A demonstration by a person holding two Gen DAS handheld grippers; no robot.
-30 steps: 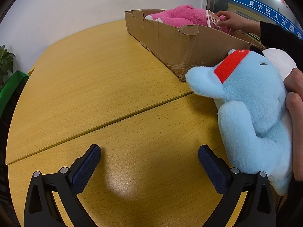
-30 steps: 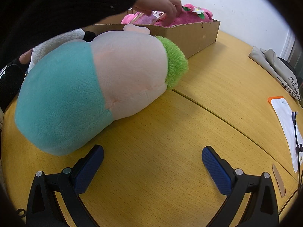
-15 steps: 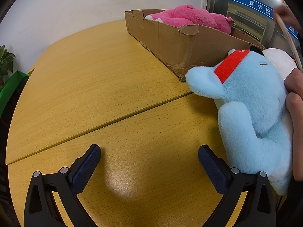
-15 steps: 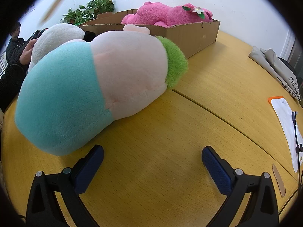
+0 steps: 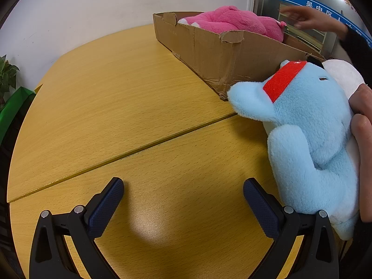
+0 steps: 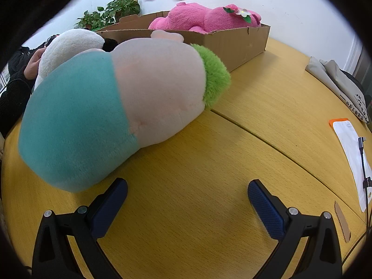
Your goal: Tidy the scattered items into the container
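A cardboard box [image 5: 223, 53] stands at the back of the wooden table and holds a pink plush [image 5: 232, 21]; the box [image 6: 232, 44] and the pink plush [image 6: 204, 19] also show in the right wrist view. A light blue plush with a red band [image 5: 309, 139] lies right of my open, empty left gripper [image 5: 183, 193], touching its right finger; a bare hand [image 5: 362, 144] rests on it. A teal, pink and green plush [image 6: 116, 107] lies left of my open, empty right gripper [image 6: 187, 193]. A white plush [image 6: 69, 46] sits behind it.
A person's blurred hand [image 5: 309, 19] reaches over the box. A grey bag [image 6: 339, 86], a white paper with an orange edge [image 6: 351, 148] and a cable [image 6: 362, 162] lie at the table's right. Green plants [image 6: 111, 14] stand behind the box.
Neither gripper has moved. The person's hand left the pink plush in the box, lifted away, and now reaches over the box again.
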